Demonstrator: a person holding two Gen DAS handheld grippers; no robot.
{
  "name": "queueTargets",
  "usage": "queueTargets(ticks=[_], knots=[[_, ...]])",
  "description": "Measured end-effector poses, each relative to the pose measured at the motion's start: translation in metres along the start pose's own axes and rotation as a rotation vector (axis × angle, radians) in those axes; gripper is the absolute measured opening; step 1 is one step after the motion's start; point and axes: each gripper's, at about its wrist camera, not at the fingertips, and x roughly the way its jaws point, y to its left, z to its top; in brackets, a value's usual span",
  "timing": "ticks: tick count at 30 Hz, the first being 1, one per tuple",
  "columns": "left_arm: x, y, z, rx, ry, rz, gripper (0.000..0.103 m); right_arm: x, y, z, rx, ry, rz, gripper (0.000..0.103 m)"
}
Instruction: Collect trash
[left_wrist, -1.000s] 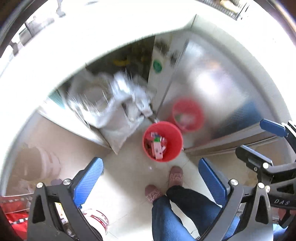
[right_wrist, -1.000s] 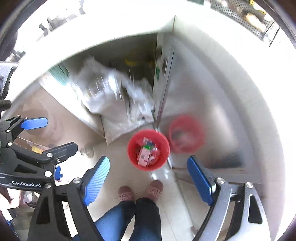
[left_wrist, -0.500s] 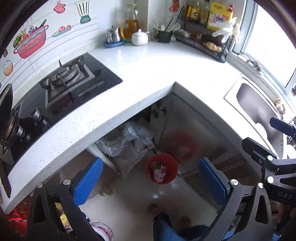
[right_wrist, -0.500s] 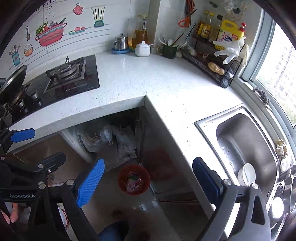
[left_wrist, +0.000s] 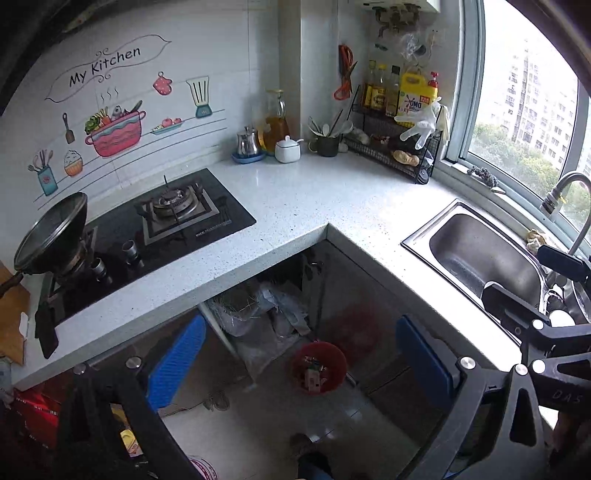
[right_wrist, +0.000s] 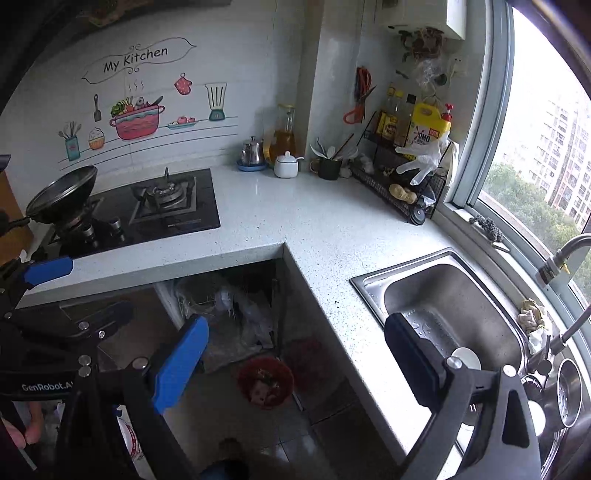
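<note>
Red bin (left_wrist: 318, 367) on floor — holds trash.

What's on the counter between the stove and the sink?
Nothing: in both wrist views the speckled white counter between the stove and the sink is bare.

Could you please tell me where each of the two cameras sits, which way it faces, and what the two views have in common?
Left wrist: on the left gripper, angled down over the speckled white L-shaped countertop toward the round red trash bin on the floor; open blue-padded jaws show, the right gripper at right.
Right wrist: on the right gripper, angled down likewise, nearer the stainless steel sink; open jaws, the left gripper at left.
Shared: countertop, bin, sink, black gas stove.
</note>
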Motion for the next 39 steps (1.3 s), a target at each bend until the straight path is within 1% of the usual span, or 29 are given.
queueTargets(ticks=[4, 6, 13, 18, 19, 20, 22, 25, 30, 33, 39], knots=[[-0.035, -0.018, -0.020, -0.013, -0.018, 0.015, 0.102, -0.034, -0.006, -0.019, -0.011, -0.024, 0.013, 0.096], [-0.050, -0.027, -0.031, -0.014, -0.025, 0.018, 0.102, -0.041, -0.008, -0.028, -0.017, -0.031, 0.015, 0.096], [-0.077, -0.048, -0.052, -0.023, -0.032, 0.008, 0.102, -0.066, -0.013, -0.047, -0.017, -0.050, 0.006, 0.096], [-0.081, -0.054, -0.056, -0.004, -0.031, 0.013, 0.102, -0.068, -0.014, -0.053, 0.010, -0.042, 0.005, 0.096], [-0.080, -0.054, -0.057, -0.003, -0.022, 0.009, 0.102, -0.067, -0.014, -0.054, 0.018, -0.032, 0.003, 0.096], [-0.081, -0.054, -0.058, -0.002, -0.030, 0.001, 0.102, -0.068, -0.013, -0.054, 0.024, -0.024, 0.004, 0.096], [-0.081, -0.053, -0.060, 0.005, -0.027, 0.001, 0.102, -0.069, -0.011, -0.056, 0.019, -0.053, -0.002, 0.096], [-0.080, -0.054, -0.064, 0.004, -0.022, -0.005, 0.102, -0.066, -0.008, -0.058, 0.028, -0.032, 0.000, 0.096], [-0.083, -0.055, -0.064, 0.004, -0.025, 0.000, 0.102, -0.070, 0.002, -0.062, 0.037, -0.033, -0.010, 0.096], [-0.084, -0.053, -0.064, 0.002, -0.027, -0.009, 0.102, -0.074, 0.007, -0.062, 0.042, -0.037, -0.016, 0.096], [-0.088, -0.058, -0.066, -0.001, -0.035, 0.004, 0.102, -0.077, 0.005, -0.064, 0.045, -0.047, -0.017, 0.096]])
